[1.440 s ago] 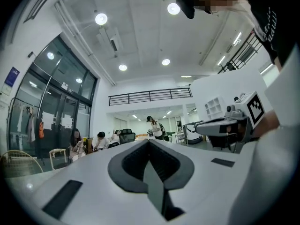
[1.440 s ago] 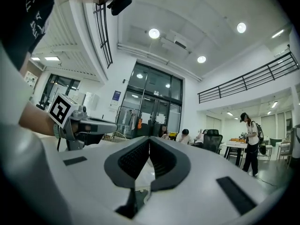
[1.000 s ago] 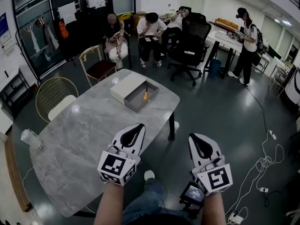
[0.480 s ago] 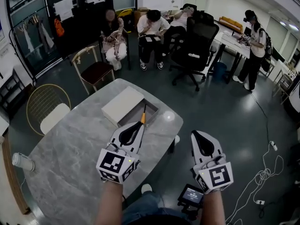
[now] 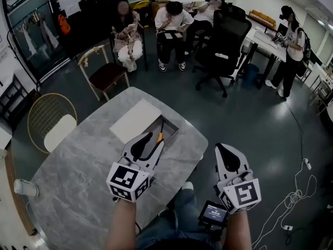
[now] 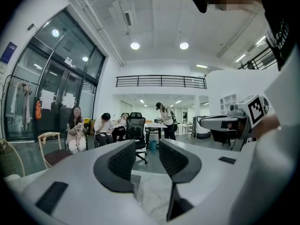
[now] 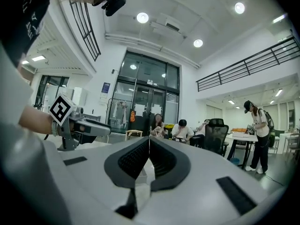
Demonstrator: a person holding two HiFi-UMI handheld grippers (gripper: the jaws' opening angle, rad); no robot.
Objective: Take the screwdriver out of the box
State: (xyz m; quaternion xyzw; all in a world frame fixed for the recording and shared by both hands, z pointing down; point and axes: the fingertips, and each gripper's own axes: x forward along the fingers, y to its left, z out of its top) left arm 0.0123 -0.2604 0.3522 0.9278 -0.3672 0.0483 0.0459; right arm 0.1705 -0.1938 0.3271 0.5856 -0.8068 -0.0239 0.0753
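Observation:
An open grey box [image 5: 175, 125] stands on the marble table [image 5: 78, 165], with its white lid [image 5: 134, 121] lying beside it on the left. In the box lies the screwdriver [image 5: 160, 136], orange handle nearest me. My left gripper [image 5: 151, 138] [image 6: 147, 146] hovers over the box's near end, just short of the handle. Its jaws are opening, with a gap between the pads and nothing in it. My right gripper [image 5: 221, 149] [image 7: 149, 139] hangs off the table's right side over the floor, pads together and empty.
A wooden chair [image 5: 105, 72] and a round-backed chair [image 5: 51, 120] stand at the table's far and left sides. Several people sit beyond, next to a black office chair [image 5: 225, 39]. A white cup [image 5: 24, 187] sits at the table's left edge. A cable [image 5: 291, 197] trails on the floor.
Both grippers have advanced toward the box. The left one, which was short of the box, now reaches over its near end beside the screwdriver handle.

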